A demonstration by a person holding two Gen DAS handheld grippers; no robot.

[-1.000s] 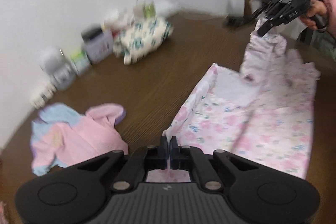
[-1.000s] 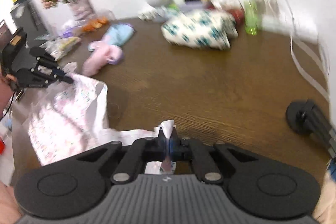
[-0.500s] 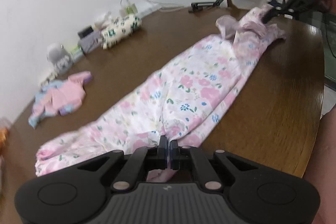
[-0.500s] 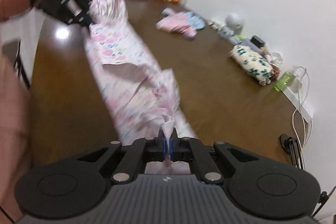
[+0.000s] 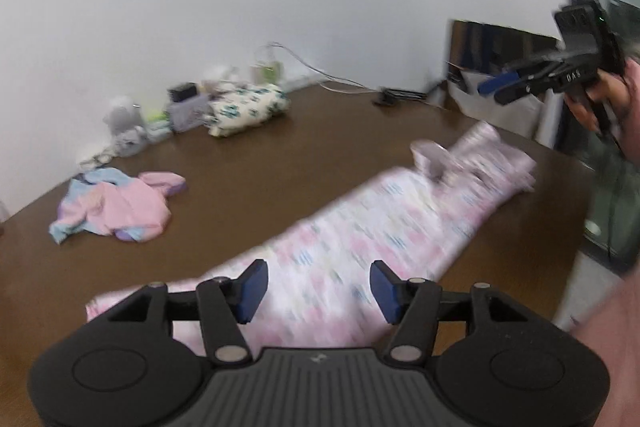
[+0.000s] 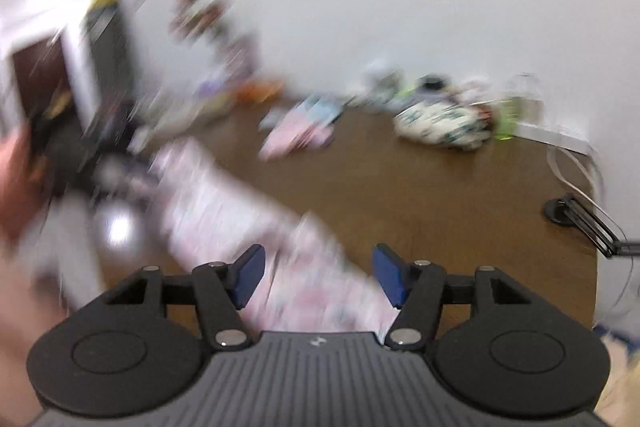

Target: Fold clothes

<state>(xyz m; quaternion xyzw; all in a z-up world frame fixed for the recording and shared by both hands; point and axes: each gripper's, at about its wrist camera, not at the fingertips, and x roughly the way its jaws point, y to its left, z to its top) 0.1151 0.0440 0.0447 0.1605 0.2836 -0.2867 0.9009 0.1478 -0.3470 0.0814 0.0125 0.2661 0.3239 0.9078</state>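
opening over the floral pink garment [image 5: 360,227], the left hand-held gripper [image 5: 318,285] and the right hand-held gripper [image 5: 496,87] both have jaws spreading with no cloth pinched, and the garment lies stretched long across the brown counter [image 5: 280,155]. its far end looks bunched and its near end sits close to the counter edge, so i judge it could slide off or fold crooked if the bunching is not smoothed first. blur hides the exact hem, so a regrasp could catch one layer only.

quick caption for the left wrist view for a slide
Left gripper, jaws opening, above the pink floral garment laid lengthwise on the brown wooden table.
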